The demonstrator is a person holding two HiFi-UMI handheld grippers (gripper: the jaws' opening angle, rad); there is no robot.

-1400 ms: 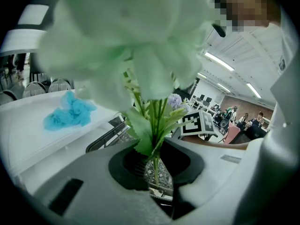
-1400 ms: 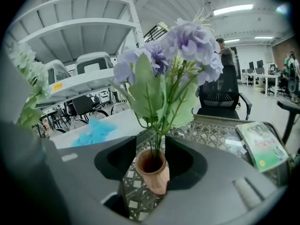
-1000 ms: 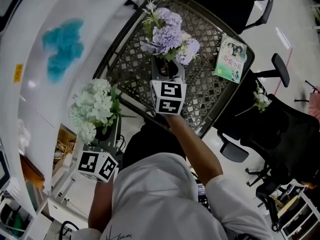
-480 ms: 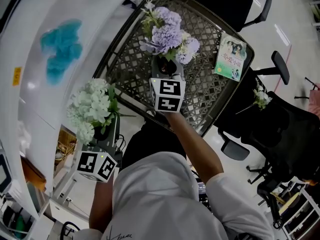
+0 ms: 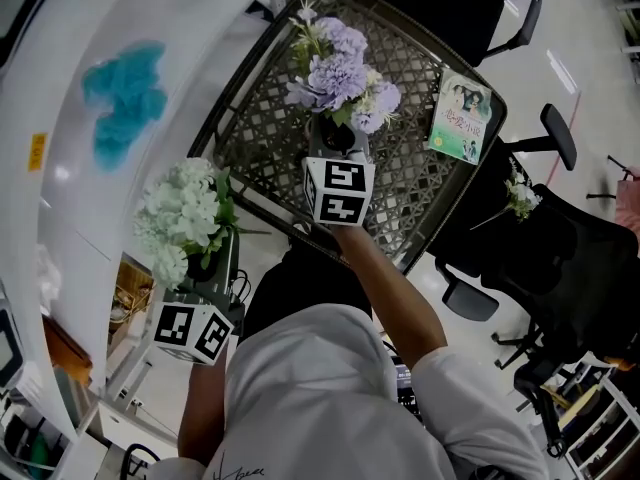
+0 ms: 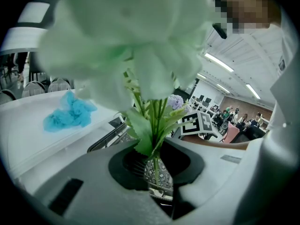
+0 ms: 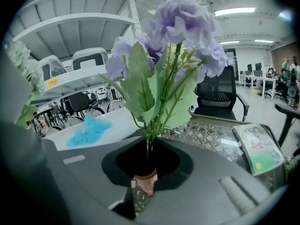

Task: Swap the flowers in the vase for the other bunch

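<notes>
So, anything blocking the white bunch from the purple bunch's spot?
Yes: the purple bunch itself stands there on the lattice table; the right gripper has just been closing its jaws on the stems. The left gripper holds the white bunch beside the table.

Surfaces: one dark lattice-top table (image 5: 262, 148), one white table (image 5: 190, 38) beside it.
A booklet (image 5: 461, 116) lies flat near the lattice top's right corner; a crumpled blue mass (image 5: 125, 93) lies on the white table.

Flowers: lilac-purple bunch (image 5: 338, 73) with green leaves, other bunch (image 5: 185, 213) pale greenish-white. Tabletop (image 5: 262, 133) dark grey lattice weave, crumpled cloth (image 5: 122, 93) turquoise blue. Book (image 5: 461, 116) cover light green, shirt (image 5: 320, 398) white.
</notes>
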